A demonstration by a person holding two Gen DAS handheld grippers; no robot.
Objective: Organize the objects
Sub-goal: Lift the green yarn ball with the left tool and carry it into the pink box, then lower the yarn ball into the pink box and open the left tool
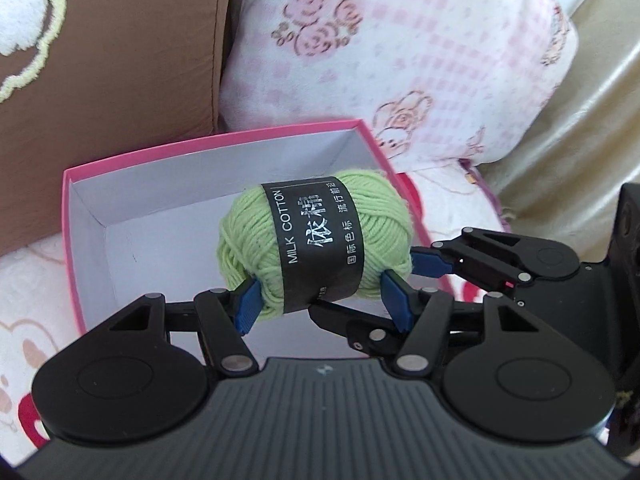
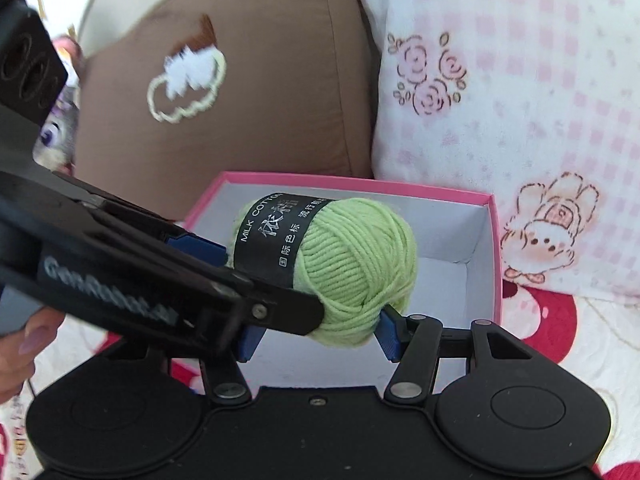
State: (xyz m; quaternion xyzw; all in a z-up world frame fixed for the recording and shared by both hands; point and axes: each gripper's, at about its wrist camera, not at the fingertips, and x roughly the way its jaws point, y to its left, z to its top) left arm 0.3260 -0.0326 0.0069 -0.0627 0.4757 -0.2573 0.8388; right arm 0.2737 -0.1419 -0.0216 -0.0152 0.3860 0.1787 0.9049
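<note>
A light green yarn ball [image 1: 316, 240] with a black "MILK COTTON" band hangs over an open pink box [image 1: 216, 135] with a bare white inside. My left gripper [image 1: 322, 300] is shut on it, its blue pads pressing the lower left and lower right of the ball. My right gripper [image 1: 368, 284] reaches in from the right, one blue pad on the ball's right end and the other finger under it. In the right wrist view the yarn ball [image 2: 352, 256] sits between the right gripper [image 2: 320, 338] fingers above the box [image 2: 360, 184]. The left gripper [image 2: 264, 280] crosses in front and hides the left pad.
A brown cushion [image 1: 120, 112] with a stitched cloud and a pink-and-white floral pillow [image 1: 400, 60] stand behind the box, on a patterned bed sheet [image 2: 560, 360]. A plush toy [image 2: 60, 132] shows at the far left. A person's hand [image 2: 24, 340] grips the left gripper's handle.
</note>
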